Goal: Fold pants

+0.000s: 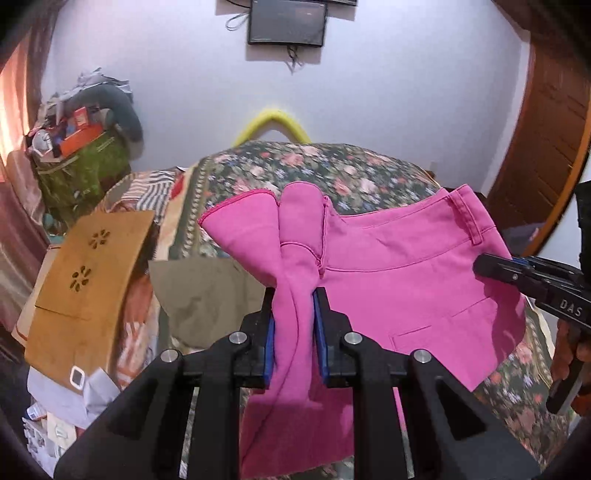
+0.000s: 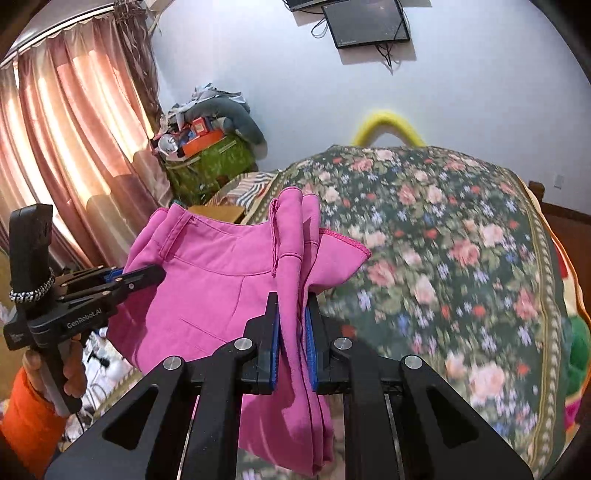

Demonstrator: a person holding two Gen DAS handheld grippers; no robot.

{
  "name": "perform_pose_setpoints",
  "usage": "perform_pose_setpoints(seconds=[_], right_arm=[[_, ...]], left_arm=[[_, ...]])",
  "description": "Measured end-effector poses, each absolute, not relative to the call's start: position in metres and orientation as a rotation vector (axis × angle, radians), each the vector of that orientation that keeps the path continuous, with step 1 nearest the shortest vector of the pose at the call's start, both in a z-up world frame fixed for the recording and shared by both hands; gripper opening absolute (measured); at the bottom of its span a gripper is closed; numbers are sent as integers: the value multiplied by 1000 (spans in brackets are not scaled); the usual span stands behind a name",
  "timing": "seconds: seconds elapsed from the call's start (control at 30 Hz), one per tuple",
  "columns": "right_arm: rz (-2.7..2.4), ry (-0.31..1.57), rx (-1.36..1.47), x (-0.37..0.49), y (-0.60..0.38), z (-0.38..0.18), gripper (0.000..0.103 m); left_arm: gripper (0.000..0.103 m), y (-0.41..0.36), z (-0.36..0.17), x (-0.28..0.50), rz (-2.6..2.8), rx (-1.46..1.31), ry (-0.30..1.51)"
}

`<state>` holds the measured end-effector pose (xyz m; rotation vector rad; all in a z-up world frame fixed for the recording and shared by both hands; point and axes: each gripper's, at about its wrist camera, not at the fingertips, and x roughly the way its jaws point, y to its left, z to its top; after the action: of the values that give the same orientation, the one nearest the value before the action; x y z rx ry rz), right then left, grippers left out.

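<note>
Left gripper (image 1: 293,295): clamped on a bunched fold of the pink pants (image 1: 406,280).
Right gripper (image 2: 291,299): clamped on another gathered edge.
Pants: stretched between both grippers, lifted above the floral bedspread (image 2: 443,258) beyond the fingertips.

Pale walls (image 2: 480,92) carry a dark screen (image 2: 365,24), pink curtains (image 2: 74,129) glow with daylight, and a floral bedspread (image 2: 443,240) covers the bed.

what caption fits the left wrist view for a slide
Left gripper and right gripper shut on pink pants above floral bedspread.
</note>
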<state>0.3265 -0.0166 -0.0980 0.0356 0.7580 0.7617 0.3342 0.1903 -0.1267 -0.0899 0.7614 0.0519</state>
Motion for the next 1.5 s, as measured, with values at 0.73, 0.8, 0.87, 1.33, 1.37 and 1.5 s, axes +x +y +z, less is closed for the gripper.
perform_pose_setpoints(seconds=[0.73,0.8,0.87,1.33,1.37,1.5], right_arm=[[671,858,-24,431,104,-192,11],[664,881,-23,438,108,-204,11],[656,892,-38,442,112,-213,11],[622,919,-71,427,89,-211,18],[627,923,-52,425,84,-207,18],[642,886,-18,405,63,-177,18]], left_arm=[[18,287,-247,462,235,-65,882],[18,292,-263,472,237,-74,905],[18,295,-276,479,240,-85,935],[32,305,-281,464,279,-107,1018],[32,304,-274,457,271,-111,1008],[32,293,-234,426,250,-89,954]])
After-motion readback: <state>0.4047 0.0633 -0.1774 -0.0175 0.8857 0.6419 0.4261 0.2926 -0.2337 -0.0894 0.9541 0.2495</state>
